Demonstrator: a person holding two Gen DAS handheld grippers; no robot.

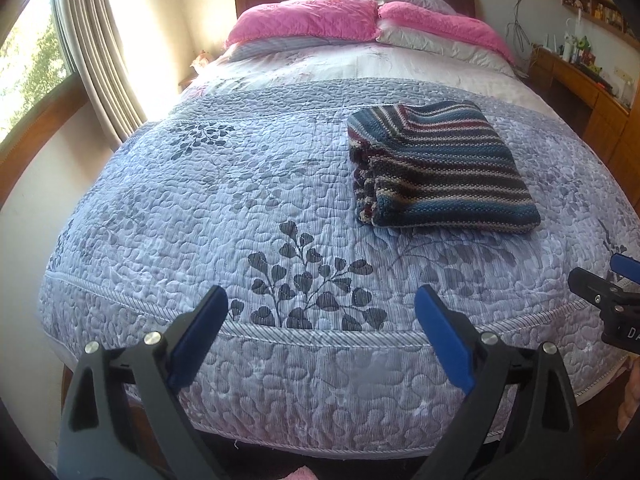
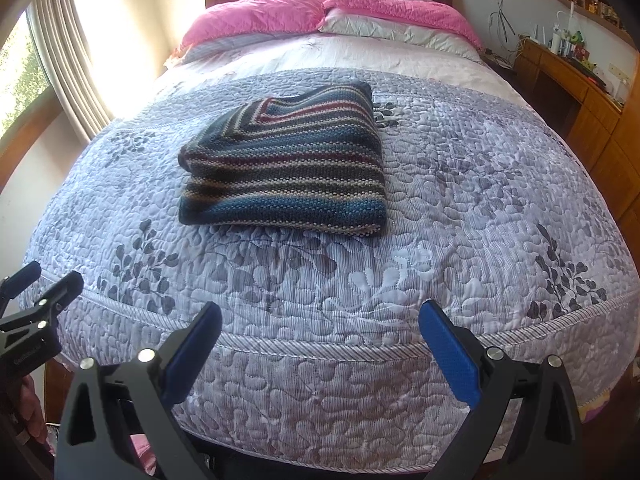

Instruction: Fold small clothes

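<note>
The quilted bedspread [image 1: 200,208] is stretching ahead of both tongs. The folded striped sweater [image 2: 286,164] is lying on it, well beyond their tips. The left gripper [image 1: 322,312] and right gripper [image 2: 320,326] are gaping wide, holding nothing.

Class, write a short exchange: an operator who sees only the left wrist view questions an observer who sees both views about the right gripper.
Operator: I see only the edge of the right gripper. Open?
Observer: Yes, wide open, nothing between its blue fingers.
Operator: Does the folded striped knitted garment lie straight ahead of it?
Observer: Ahead, slightly left, further up the grey quilted bedspread.
Operator: Anything below my left gripper?
Observer: A hand, apparently holding it.
</note>
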